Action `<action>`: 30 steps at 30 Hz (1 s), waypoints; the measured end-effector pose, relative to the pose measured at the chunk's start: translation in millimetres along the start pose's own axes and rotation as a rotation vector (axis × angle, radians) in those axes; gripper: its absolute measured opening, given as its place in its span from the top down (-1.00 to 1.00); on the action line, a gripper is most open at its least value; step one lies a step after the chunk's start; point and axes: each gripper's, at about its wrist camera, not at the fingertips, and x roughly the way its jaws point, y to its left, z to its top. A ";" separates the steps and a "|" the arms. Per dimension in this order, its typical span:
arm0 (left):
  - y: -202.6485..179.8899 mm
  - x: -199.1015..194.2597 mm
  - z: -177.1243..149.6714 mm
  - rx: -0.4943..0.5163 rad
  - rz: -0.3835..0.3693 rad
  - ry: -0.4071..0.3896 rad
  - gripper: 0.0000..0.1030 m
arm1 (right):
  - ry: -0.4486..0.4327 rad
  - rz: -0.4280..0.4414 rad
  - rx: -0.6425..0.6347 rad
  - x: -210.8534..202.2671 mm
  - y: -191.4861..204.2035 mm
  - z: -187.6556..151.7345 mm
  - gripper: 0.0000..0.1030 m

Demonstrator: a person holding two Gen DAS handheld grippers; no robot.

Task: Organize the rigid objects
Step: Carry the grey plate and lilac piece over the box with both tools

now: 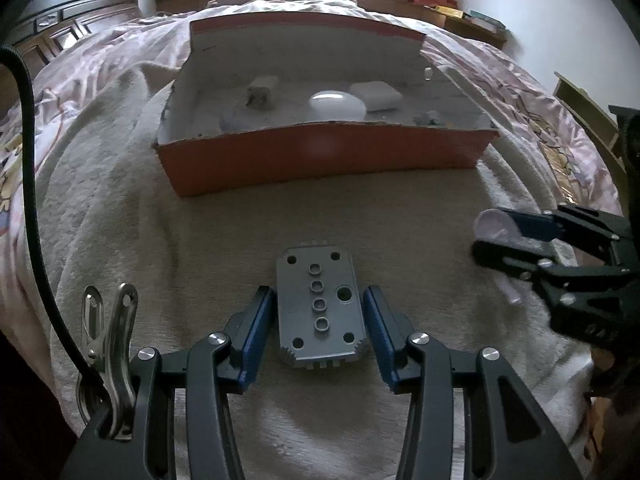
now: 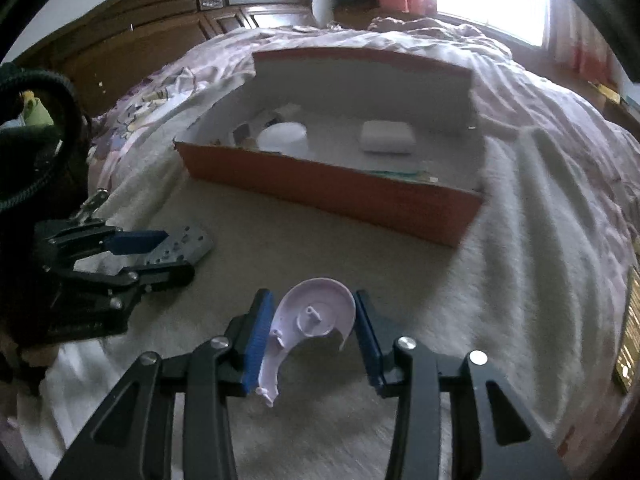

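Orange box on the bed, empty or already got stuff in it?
Not empty. The orange box holds a white dome, a white case and smaller bits.

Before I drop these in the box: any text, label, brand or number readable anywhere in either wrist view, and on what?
None readable.
Grey metal plate: holes only, no markings.
Lilac plastic piece: blank.
Orange box: plain wall.
Books on the shelf: too small and blurred.
Printed bedsheet: cartoon pattern, no legible words.
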 end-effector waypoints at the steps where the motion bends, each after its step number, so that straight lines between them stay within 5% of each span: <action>1: 2.0 0.7 -0.3 -0.007 0.000 0.002 0.08 | 0.010 0.004 0.003 5.2 3.2 1.3 0.16; 4: 4.3 1.6 -1.2 -0.011 -0.001 0.000 0.08 | 0.033 -0.027 -0.009 14.0 11.8 0.0 0.13; 17: -3.5 3.0 -8.9 0.045 0.032 0.009 0.07 | 0.093 -0.112 -0.014 20.5 25.6 -19.9 -0.71; 21: -4.8 3.5 -9.6 0.055 0.040 0.004 0.07 | 0.092 -0.105 0.029 20.2 22.4 -19.0 -0.73; 24: -2.1 3.0 -8.5 0.040 0.027 -0.001 0.07 | 0.088 -0.105 0.051 18.9 20.1 -16.0 -0.61; 30: -2.3 1.3 -8.1 0.040 0.025 -0.009 0.12 | 0.061 -0.145 0.028 15.5 24.5 -13.6 0.20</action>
